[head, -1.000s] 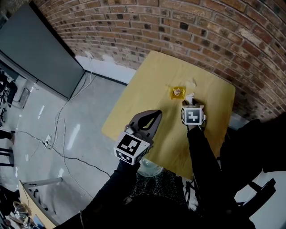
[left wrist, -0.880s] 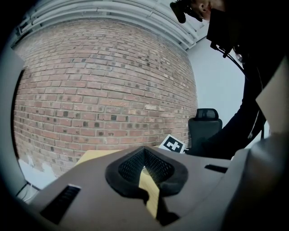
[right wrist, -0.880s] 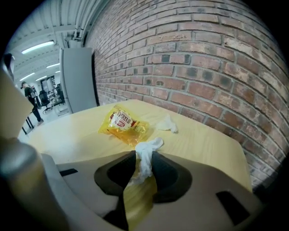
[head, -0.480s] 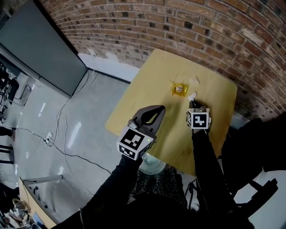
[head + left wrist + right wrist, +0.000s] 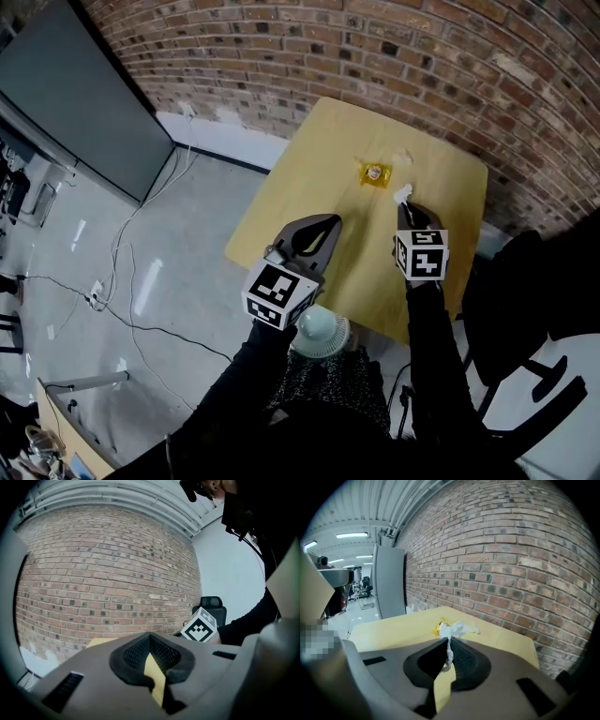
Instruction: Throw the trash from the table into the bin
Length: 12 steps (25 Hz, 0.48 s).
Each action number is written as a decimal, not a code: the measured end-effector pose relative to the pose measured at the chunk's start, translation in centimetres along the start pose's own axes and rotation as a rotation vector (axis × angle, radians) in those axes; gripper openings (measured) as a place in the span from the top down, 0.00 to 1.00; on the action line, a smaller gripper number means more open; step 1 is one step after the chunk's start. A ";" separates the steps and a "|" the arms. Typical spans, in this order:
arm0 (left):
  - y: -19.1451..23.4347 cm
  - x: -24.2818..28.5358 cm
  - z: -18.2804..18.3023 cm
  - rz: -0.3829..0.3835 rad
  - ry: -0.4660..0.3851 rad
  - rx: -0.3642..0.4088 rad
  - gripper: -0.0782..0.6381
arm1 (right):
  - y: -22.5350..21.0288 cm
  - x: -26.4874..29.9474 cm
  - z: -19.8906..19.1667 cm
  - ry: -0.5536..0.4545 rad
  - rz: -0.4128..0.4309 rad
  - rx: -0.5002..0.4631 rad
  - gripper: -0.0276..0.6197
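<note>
Right claw point(image 5: 449, 641) is shut tight on a white paper scrap point(image 5: 457, 629), up off the table point(image 5: 309, 187). Left claw point(image 5: 328, 225), beside it, is closed and empty. Just past the right claw lies a yellow wrapper point(image 5: 375, 172), so both bits seem yet to be binned.

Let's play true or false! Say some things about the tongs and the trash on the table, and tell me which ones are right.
1. The right tongs are pinching a white tissue. True.
2. The left tongs are holding the yellow wrapper. False: they are shut with nothing in them, and the yellow wrapper lies on the table.
3. The table stands next to a brick wall. True.
4. The table top is blue. False: it is light yellow wood.
</note>
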<state>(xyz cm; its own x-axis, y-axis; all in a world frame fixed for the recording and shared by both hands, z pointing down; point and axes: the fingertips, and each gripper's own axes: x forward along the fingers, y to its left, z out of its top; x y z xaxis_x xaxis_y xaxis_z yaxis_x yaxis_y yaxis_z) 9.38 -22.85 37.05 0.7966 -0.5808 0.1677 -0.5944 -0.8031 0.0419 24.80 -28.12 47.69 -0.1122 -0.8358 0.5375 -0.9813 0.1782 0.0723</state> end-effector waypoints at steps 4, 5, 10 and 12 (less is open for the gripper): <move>-0.4 -2.2 -0.5 -0.022 -0.009 -0.009 0.89 | 2.1 -2.7 0.8 -0.044 -0.013 -0.009 0.92; -0.4 -2.8 -0.5 -0.025 -0.012 -0.009 0.89 | 2.7 -3.4 0.9 -0.054 -0.015 -0.010 0.92; -0.1 -6.3 -0.4 -0.041 -0.027 -0.004 0.89 | 5.9 -6.7 1.1 -0.077 -0.034 -0.016 0.92; -0.1 -7.5 -0.3 -0.050 -0.034 0.001 0.89 | 7.0 -7.9 1.2 -0.090 -0.040 -0.011 0.92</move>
<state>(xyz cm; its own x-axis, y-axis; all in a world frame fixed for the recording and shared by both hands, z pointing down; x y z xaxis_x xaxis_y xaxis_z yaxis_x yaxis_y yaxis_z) 3.41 -18.37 36.10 0.8288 -0.5438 0.1321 -0.5533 -0.8315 0.0488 18.62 -20.89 42.93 -0.0871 -0.8853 0.4568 -0.9837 0.1490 0.1011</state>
